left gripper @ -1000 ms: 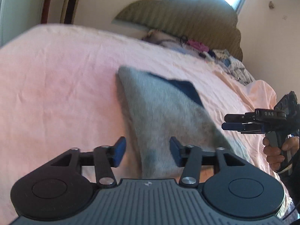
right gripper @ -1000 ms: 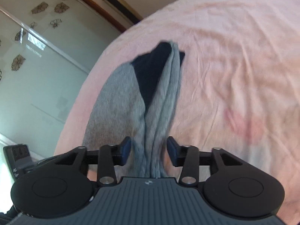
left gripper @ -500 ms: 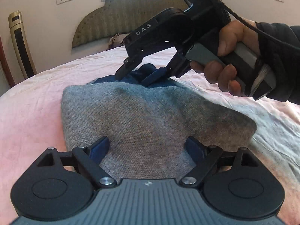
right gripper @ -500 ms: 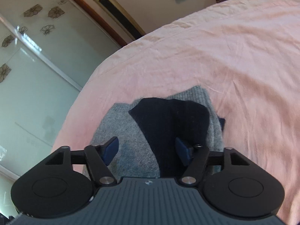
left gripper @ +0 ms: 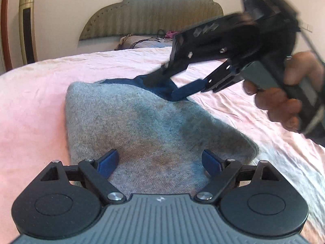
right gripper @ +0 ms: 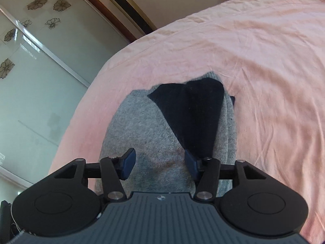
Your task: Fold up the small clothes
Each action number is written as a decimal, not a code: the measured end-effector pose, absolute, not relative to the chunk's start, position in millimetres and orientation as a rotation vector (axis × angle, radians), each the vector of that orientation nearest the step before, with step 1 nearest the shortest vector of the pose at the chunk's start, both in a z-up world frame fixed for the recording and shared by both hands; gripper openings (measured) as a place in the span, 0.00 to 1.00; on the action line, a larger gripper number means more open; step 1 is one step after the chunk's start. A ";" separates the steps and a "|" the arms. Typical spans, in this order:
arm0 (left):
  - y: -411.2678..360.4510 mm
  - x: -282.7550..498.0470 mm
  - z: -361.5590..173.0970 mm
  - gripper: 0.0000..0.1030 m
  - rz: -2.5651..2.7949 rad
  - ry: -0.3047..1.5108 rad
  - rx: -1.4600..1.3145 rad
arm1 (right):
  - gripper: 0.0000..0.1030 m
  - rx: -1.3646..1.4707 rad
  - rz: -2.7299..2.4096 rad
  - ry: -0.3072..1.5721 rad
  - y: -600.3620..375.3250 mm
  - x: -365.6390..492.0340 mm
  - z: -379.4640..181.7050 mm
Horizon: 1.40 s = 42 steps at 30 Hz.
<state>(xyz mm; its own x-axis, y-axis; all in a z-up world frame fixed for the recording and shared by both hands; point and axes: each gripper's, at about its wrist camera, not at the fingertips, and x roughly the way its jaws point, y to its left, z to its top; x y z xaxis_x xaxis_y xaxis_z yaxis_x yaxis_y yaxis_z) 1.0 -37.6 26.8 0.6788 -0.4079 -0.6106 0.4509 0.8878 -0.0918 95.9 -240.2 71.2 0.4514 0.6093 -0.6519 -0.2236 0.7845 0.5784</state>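
The grey garment [left gripper: 154, 130] lies flat on the pink bed sheet [left gripper: 34, 101], well short of the headboard [left gripper: 150, 14], with its navy part [right gripper: 189, 109] showing at the end nearer that headboard. It looks spread out to give a smooth base for the next fold.

The left hand-held gripper [left gripper: 159, 162] hovers over the garment's end farthest from the headboard, jaws wide and empty, the grey knit merely visible between the blue pads [left gripper: 107, 162]. That spread suits a release or a flattening pass, not a pinch. The right hand-held gripper [left gripper: 172, 85], held by a hand [left gripper: 284, 99], reaches down at the navy end; its own camera shows the jaws moderately open, cloth beneath them but nothing clamped. Working at opposite ends, the 2 tools can keep the piece straight.

1 second ago the garment hung bunched and narrow between the right tool's pads, and the left view showed it as a slanted strip on the sheet. Now it lies broad and settled. The left jaws have just been opening, with nothing gripped between them, and levelled off in the last half second. The right jaws have just been opening too, letting the cloth lie free. The right tool is blurred in the left view, so it is likely on the move.
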 end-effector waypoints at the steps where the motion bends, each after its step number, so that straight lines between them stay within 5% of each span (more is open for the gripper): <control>1: -37.6 2.6 23.3 0.87 -0.480 0.671 0.073 | 0.65 0.420 0.556 0.946 -235.7 87.9 80.1; 4: -40.4 2.9 21.7 0.89 -0.484 0.665 0.089 | 0.83 0.404 0.636 0.965 -224.6 74.5 80.2; 9: -10.8 -3.3 45.4 0.89 -0.461 0.630 -0.011 | 0.59 0.400 0.572 0.973 -249.6 70.2 63.2; 10: 0.5 -2.7 52.6 0.89 -0.453 0.615 -0.053 | 0.60 0.434 0.572 0.967 -258.0 67.3 69.2; 13: 39.3 29.2 61.2 0.89 -0.395 0.632 -0.255 | 0.88 0.470 0.526 0.902 -281.5 65.2 79.2; 21: 70.5 145.4 23.6 0.88 -0.309 0.853 -0.563 | 0.86 0.624 0.417 1.006 -296.5 142.5 38.6; 23: 63.4 158.6 15.3 0.73 -0.315 0.885 -0.555 | 0.94 0.583 0.446 0.988 -282.8 151.8 35.8; 24: 60.1 162.5 15.0 0.50 -0.311 0.879 -0.538 | 0.94 0.573 0.446 0.991 -277.1 157.4 34.5; 25: 55.9 167.3 13.0 0.40 -0.308 0.899 -0.516 | 0.94 0.567 0.450 0.986 -273.7 161.3 33.9; 26: 53.0 168.5 13.2 0.33 -0.297 0.898 -0.496 | 0.92 0.561 0.458 0.979 -270.8 165.1 33.0; 28: 46.6 159.8 23.5 0.24 -0.294 0.846 -0.417 | 0.66 0.554 0.467 0.971 -265.8 169.6 31.0; 29: 42.5 152.4 31.0 0.23 -0.292 0.817 -0.363 | 0.26 0.543 0.467 0.986 -263.0 170.9 29.2; 36: 49.9 178.7 65.5 0.25 -0.258 0.738 -0.229 | 0.26 0.593 0.514 0.819 -254.4 175.8 55.1; 38: 56.6 180.4 63.6 0.25 -0.176 0.768 -0.222 | 0.35 0.644 0.468 0.852 -253.7 190.3 48.7; 41: 75.3 144.1 61.7 0.31 -0.213 0.751 -0.316 | 0.72 0.600 0.399 0.948 -252.0 187.2 38.9; 42: 84.9 126.4 57.6 0.47 -0.241 0.760 -0.380 | 0.75 0.600 0.429 0.960 -255.5 175.6 36.9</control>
